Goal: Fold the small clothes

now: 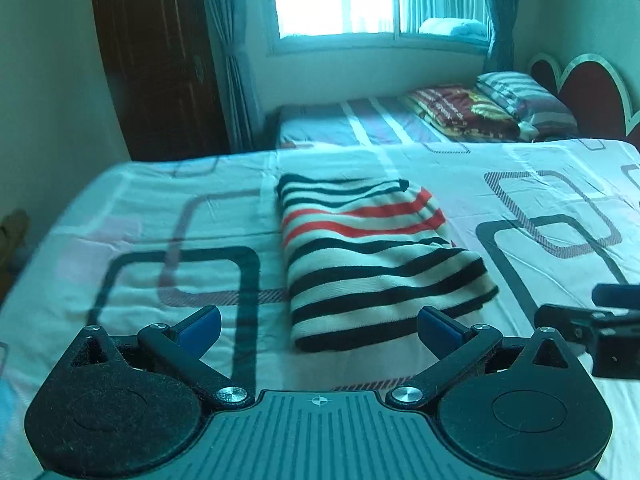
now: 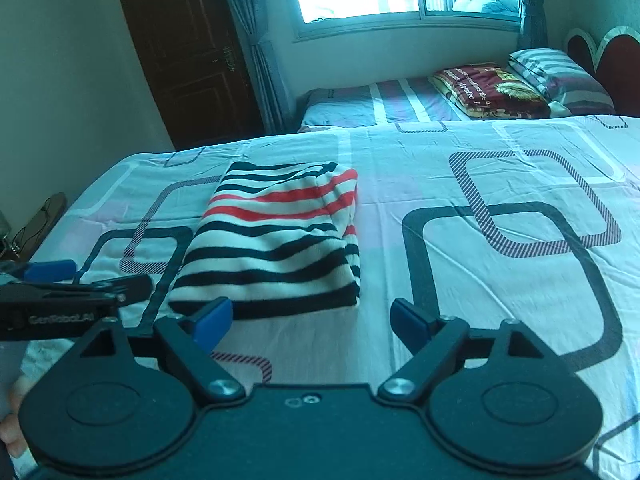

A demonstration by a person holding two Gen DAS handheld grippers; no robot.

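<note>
Striped garment is lying folded into a compact rectangle on the bed sheet, straight ahead of both tools, its long axis running away from me toward the far bed. My left gripper is hanging just short of its near edge, pads spread wide, nothing between them. My right gripper is sitting a bit right of the bundle, near its near right corner, pads also standing apart and empty. The left one is looking nearer, more squarely lined up on the bundle. Both are tilting down at the sheet, side by side, clear of the cloth. Fold is looking done to me; any next touch would be starting from that near edge
</note>
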